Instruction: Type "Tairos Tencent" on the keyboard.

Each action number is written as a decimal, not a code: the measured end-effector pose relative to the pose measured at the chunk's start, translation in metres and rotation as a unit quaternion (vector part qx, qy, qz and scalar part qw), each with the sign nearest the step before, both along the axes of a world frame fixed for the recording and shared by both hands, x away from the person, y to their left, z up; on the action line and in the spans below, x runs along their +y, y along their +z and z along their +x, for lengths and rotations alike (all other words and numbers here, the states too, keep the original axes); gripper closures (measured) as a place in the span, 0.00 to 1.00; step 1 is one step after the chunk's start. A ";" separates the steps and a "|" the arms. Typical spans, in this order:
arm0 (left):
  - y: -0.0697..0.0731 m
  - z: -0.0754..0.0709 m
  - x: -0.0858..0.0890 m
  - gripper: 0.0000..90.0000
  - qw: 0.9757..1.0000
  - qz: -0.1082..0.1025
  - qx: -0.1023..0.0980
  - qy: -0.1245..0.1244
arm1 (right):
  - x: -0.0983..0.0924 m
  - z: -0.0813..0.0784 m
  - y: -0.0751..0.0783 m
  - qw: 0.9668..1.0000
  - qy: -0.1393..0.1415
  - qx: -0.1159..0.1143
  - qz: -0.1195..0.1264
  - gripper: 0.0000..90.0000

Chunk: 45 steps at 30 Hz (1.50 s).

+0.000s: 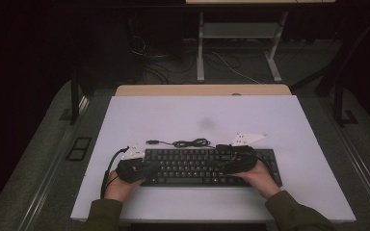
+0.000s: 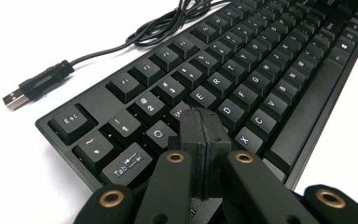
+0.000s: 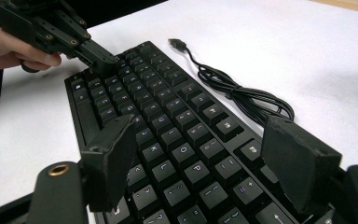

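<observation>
High view: a black keyboard is lying on the white bench, and the person's two hands are coming in from below, each holding a tool. The left tool is resting over the keyboard's left end, the right tool over its right half. Just beyond both tools, the keyboard's cable is lying bundled on the bench.

Left gripper view: the left tool is showing its two jaws pressed flat together with nothing between them, the tip sitting over the keys just beside Q and W. Ahead and to the left of the tip, the USB plug is lying on the bench, apart from the keyboard.

Right gripper view: the right tool is standing with its jaws spread wide and empty, the keyboard running between and beneath them. Farther ahead, the left tool is touching the keys at the far end, with the cable coiled ahead to the right
</observation>
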<state>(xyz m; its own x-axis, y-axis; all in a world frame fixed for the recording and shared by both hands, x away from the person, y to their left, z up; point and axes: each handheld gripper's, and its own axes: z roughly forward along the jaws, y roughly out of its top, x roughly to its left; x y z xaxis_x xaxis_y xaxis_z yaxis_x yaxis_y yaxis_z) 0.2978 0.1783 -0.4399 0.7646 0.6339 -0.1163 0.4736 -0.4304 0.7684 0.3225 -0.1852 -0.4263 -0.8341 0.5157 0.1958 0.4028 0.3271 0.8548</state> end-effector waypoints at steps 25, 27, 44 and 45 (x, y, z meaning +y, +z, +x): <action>0.007 0.000 0.007 0.96 1.000 -0.024 -0.004 0.007 | -0.003 0.000 0.004 1.000 -0.004 -0.001 0.015 0.29; 0.008 0.000 0.007 0.95 1.000 -0.025 -0.002 0.007 | -0.003 0.000 0.005 1.000 -0.003 0.001 0.023 0.29; 0.010 -0.003 -0.003 0.63 0.999 -0.036 -0.013 0.002 | 0.013 0.010 0.012 1.000 0.003 0.008 0.005 0.54; 0.010 -0.003 -0.003 0.59 0.999 -0.037 -0.014 0.003 | 0.015 0.011 0.012 1.000 0.003 0.009 0.001 0.57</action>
<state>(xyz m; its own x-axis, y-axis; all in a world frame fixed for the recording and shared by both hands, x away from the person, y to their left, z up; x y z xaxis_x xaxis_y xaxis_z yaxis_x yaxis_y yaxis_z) 0.2943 0.1749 -0.4301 0.7646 0.6288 -0.1415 0.4540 -0.3696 0.8107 0.3332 -0.1703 -0.4142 -0.8338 0.5100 0.2116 0.4163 0.3289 0.8477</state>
